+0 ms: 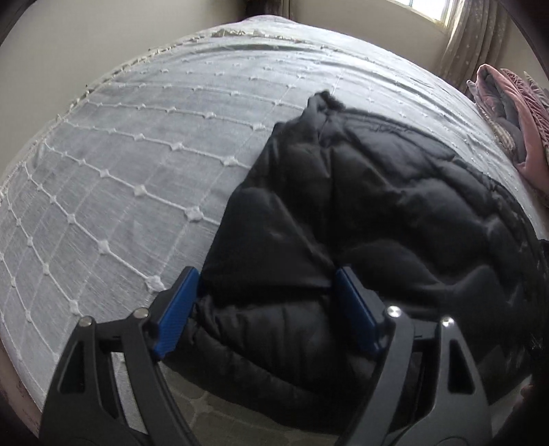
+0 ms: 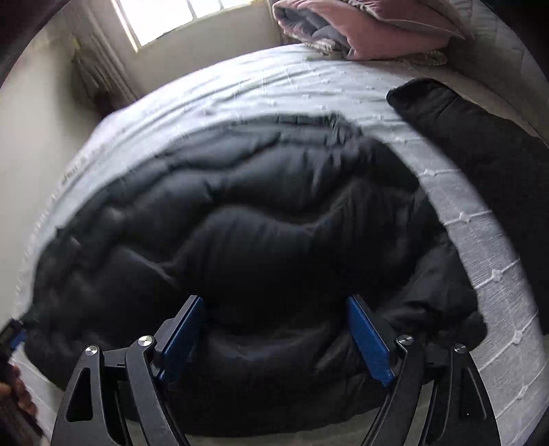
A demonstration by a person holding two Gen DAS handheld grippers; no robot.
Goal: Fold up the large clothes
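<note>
A black quilted puffer jacket (image 1: 377, 212) lies spread on a bed covered by a pale grey bedspread (image 1: 130, 171) stitched with a white diamond grid and small tufts. 2 wrist views look down over it from the near edge of the bed.

In the left wrist view, the left gripper (image 1: 267, 308) points down at the near left part of the jacket. Its 2 blue-padded fingers (image 1: 178, 312) stand wide apart, with a bulky fold of the jacket seen between them; neither pad presses on the fabric, so it holds nothing. The jacket fills the right half of this view, and the bare bedspread stretches to the left and far side. A narrow end of the jacket reaches toward the far side of the bed.

In the right wrist view, the right gripper (image 2: 274, 336) hangs over the near edge of the jacket (image 2: 257, 212), its fingers (image 2: 370, 343) also spread wide and gripping nothing. Dark padded folds lie between and beyond them. A separate black garment (image 2: 480, 147) lies on the far right of the bed, apart from the jacket. A pile of folded pink and grey bedding (image 2: 370, 31) sits at the far end, near a bright window (image 2: 171, 17) with a curtain (image 1: 473, 37). Part of a hand (image 2: 20, 394) shows at the near left edge.
</note>
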